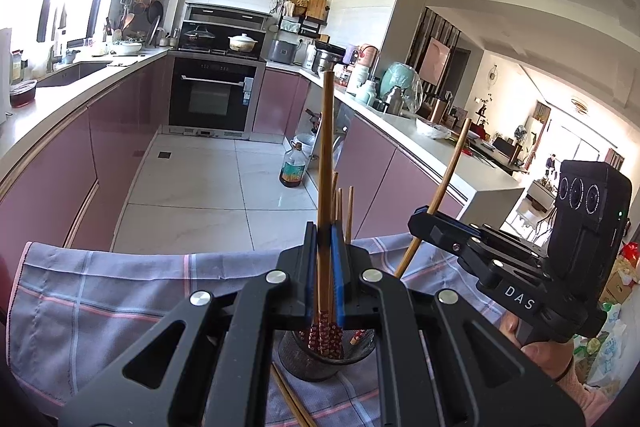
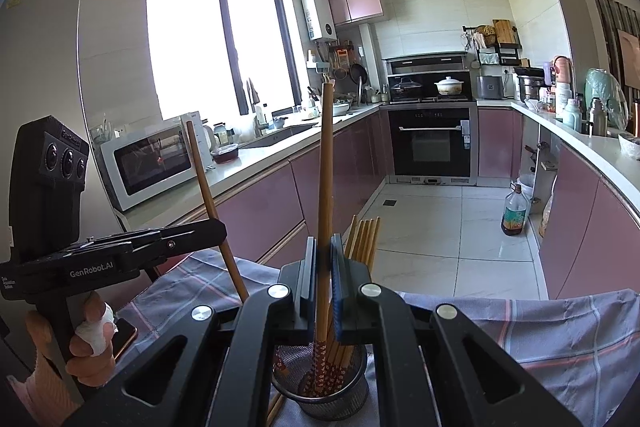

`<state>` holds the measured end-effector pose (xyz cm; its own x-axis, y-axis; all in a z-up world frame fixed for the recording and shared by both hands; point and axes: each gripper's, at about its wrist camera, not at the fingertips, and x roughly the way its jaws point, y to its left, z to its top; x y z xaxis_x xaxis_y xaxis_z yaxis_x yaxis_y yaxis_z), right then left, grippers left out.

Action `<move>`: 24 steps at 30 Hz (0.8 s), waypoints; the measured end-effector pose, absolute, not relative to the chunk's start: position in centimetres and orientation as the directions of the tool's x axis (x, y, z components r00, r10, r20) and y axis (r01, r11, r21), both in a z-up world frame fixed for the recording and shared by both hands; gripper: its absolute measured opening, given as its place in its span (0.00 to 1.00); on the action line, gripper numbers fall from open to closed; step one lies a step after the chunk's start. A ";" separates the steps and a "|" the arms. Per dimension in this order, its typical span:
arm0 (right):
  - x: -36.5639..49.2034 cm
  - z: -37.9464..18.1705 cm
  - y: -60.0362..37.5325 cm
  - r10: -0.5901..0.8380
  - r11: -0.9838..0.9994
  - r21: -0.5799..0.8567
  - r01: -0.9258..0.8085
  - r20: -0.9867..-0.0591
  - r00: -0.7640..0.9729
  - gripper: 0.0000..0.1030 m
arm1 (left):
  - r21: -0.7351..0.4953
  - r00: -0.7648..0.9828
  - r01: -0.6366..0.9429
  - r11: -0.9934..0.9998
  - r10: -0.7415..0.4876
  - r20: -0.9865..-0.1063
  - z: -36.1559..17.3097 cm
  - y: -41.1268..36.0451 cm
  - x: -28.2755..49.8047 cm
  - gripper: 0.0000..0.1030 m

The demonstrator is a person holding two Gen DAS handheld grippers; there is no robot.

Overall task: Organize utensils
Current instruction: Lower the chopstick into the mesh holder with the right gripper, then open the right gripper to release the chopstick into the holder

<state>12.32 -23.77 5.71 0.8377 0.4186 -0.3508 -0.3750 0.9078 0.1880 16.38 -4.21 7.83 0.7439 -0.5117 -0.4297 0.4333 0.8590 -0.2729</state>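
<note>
Left wrist, slender wooden chopstick (image 1: pixel 326 147), mesh holder (image 1: pixel 320 357)

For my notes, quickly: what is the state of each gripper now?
Left gripper: shut on a chopstick.
Right gripper: shut on another chopstick.

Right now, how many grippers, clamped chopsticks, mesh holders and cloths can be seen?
Grippers: 2, the left gripper and the right gripper
Clamped chopsticks: 2, the left chopstick and the right chopstick
Mesh holder: 1
Checked cloth: 1
Total: 6
</note>
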 end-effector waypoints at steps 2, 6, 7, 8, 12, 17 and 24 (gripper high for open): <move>12.6 5.4 -23.6 0.418 0.908 0.187 -0.374 -0.361 0.834 0.05 | -0.259 0.746 0.428 0.866 -0.500 -0.439 7.7 -4.5 16.2 0.07; 13.1 4.9 -23.6 0.417 0.909 0.189 -0.372 -0.379 0.826 0.05 | -0.248 0.739 0.425 0.870 -0.492 -0.459 7.5 -5.3 16.7 0.07; 13.2 4.8 -23.5 0.417 0.909 0.188 -0.372 -0.384 0.824 0.05 | -0.243 0.739 0.424 0.872 -0.489 -0.464 7.3 -5.4 16.7 0.07; 13.2 4.8 -23.4 0.417 0.909 0.188 -0.372 -0.388 0.822 0.05 | -0.241 0.737 0.424 0.873 -0.487 -0.469 7.3 -5.5 16.8 0.07; 13.3 4.2 -23.1 0.416 0.909 0.185 -0.372 -0.404 0.815 0.05 | -0.223 0.731 0.421 0.879 -0.474 -0.490 7.0 -6.1 17.2 0.07; 13.4 3.4 -23.0 0.414 0.910 0.189 -0.368 -0.426 0.805 0.05 | -0.198 0.716 0.422 0.885 -0.459 -0.527 6.4 -6.6 17.4 0.07; 14.0 2.6 -22.8 0.416 0.909 0.189 -0.371 -0.469 0.779 0.05 | -0.161 0.688 0.443 0.882 -0.449 -0.570 5.3 -7.4 17.7 0.07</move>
